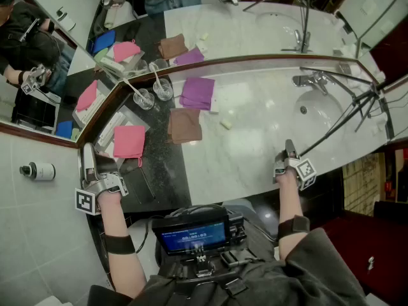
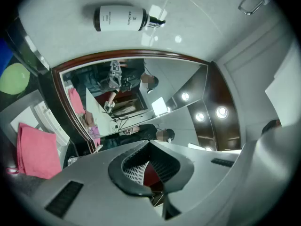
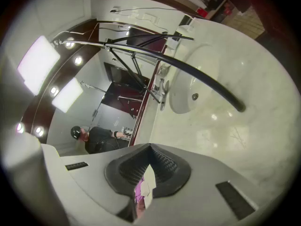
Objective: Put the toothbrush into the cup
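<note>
**A:** Where are the tongs just now?

**B:** Both are back at the near edge of the worktop (image 1: 255, 152). The left tongs (image 1: 88, 150) sit at the dark left end, close to the wooden frame of the side mirror (image 1: 38, 56). The right tongs (image 1: 290, 145) are over the marble, near the sink basin (image 1: 322, 116). Each pair has its jaws pressed together with nothing between them.

**A:** And the toothbrush?

**B:** It's at the back of the worktop, well apart from either pair. Two glass cups stand side by side just under the main mirror's frame — the left cup (image 1: 143, 99) and the right cup (image 1: 164, 91). A pale toothbrush (image 1: 134, 88) leans out of the left cup, and a second toothbrush (image 1: 158, 80) stands in the right one.

**A:** What lies around them?

**B:** A folded purple towel (image 1: 197, 93) is just beside the right cup. A brown towel (image 1: 185, 125) lies nearer, across the line between dark stone and marble. A pink towel (image 1: 129, 140) lies on the dark part, near the left tongs. The chrome tap (image 1: 311, 80) stands behind the basin, and black tripod legs (image 1: 347, 113) cross over it.

**A:** Anything on the wall?

**B:** A white pump bottle (image 1: 37, 170) is fixed to the tiles — the left gripper view looks at it above the side mirror.
</note>
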`<state>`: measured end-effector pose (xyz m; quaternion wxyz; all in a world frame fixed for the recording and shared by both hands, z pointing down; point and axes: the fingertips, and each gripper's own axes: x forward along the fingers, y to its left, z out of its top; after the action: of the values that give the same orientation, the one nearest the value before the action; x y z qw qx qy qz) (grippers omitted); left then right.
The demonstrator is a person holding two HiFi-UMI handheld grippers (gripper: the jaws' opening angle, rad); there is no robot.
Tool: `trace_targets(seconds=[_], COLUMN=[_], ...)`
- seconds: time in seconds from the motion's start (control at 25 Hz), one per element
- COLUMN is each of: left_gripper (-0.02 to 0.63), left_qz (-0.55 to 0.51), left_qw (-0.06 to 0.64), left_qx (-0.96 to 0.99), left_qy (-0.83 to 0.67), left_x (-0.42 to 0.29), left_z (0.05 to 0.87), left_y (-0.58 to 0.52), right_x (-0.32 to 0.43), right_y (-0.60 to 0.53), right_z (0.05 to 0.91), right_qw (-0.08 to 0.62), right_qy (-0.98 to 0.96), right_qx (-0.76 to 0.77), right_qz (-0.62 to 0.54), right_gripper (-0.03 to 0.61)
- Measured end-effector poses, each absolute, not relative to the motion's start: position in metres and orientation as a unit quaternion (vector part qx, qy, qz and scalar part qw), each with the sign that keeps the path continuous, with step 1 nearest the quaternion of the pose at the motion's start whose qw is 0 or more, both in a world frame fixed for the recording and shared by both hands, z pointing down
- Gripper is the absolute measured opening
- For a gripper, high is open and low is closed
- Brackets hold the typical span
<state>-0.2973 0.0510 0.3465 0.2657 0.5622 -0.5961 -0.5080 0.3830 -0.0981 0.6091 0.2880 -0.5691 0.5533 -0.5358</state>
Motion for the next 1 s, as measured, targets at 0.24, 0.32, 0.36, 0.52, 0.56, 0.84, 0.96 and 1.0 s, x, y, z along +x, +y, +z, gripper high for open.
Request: trace_targets(seconds=[0.24,0.32,0.36,0.52,0.56,0.84,0.96,1.0], left_gripper=[0.003,0.003,0.003,0.003,0.003,0.003,0.003,0.003], left_qz=[-0.451,-0.439,-0.433,-0.393,-0.381,-0.297,-0.251,-0.232], left_qw=[0.252,0.249,0.248,0.242,0.239,0.221,0.216,0.212], left_qx=[0.587,0.591,0.593,0.605,0.609,0.634,0.641,0.643], left_qy=[-0.623,-0.629,-0.632,-0.649,-0.652,-0.679,-0.692,-0.698], left_x=[-0.296,-0.296,-0.295,-0.293,-0.292,-0.282,-0.279,-0.278], left_z=[0.348,0.347,0.346,0.347,0.347,0.347,0.349,0.35], left_y=[0.045,0.044,0.043,0.038,0.037,0.029,0.026,0.025], right_x=[0.354,0.343,0.338,0.313,0.306,0.247,0.223,0.215], right_y=[-0.13,-0.14,-0.145,-0.161,-0.163,-0.171,-0.172,-0.172], right_z=[0.565,0.547,0.539,0.515,0.511,0.471,0.459,0.454], right_qw=[0.238,0.229,0.223,0.179,0.168,0.065,0.025,0.014], right_qy=[0.621,0.641,0.651,0.695,0.705,0.785,0.814,0.823], right_qx=[-0.562,-0.553,-0.55,-0.536,-0.532,-0.493,-0.472,-0.465], right_qz=[-0.492,-0.48,-0.473,-0.444,-0.439,-0.37,-0.338,-0.326], right_gripper=[0.017,0.017,0.018,0.017,0.017,0.018,0.017,0.018])
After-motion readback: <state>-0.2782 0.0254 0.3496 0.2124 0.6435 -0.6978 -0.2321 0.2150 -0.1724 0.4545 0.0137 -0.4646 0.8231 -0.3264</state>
